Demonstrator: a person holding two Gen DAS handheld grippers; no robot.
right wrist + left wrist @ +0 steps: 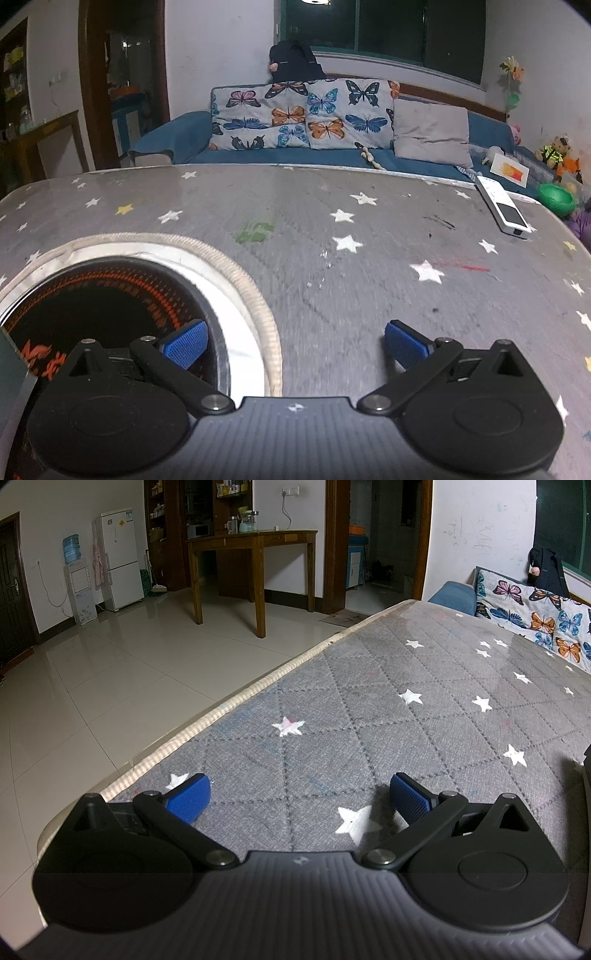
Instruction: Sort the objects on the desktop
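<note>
Two grippers are seen, each from its own wrist camera, and both are released, with the blue pads spread wide and nothing held between them. The left gripper [299, 794] is held low over a table [424, 716] covered in grey quilted cloth with white stars; its left pad [189, 797] is placed near the cloth's cream edge and its right pad [410, 797] near a star at the lower centre of the frame. No loose object is shown on the cloth in that view. A tiled floor is seen at the left, with a fridge [118, 561] and a water dispenser [78, 587] in the upper left and a wooden side table [255, 550] at upper centre. The right gripper [295, 343] is held over the same cloth, its left pad [186, 343] placed above a round opening [255, 295] at lower left, inside which a dark surface with orange markings is seen. The only loose object on the cloth, a white remote [504, 208], is laid at the right edge of the frame, near the table's far rim and well apart from the gripper. A sofa [170, 136] with butterfly cushions [295, 114] and a grey pillow [432, 133] is seen behind the table, and a green bowl [556, 199] at far right.
</note>
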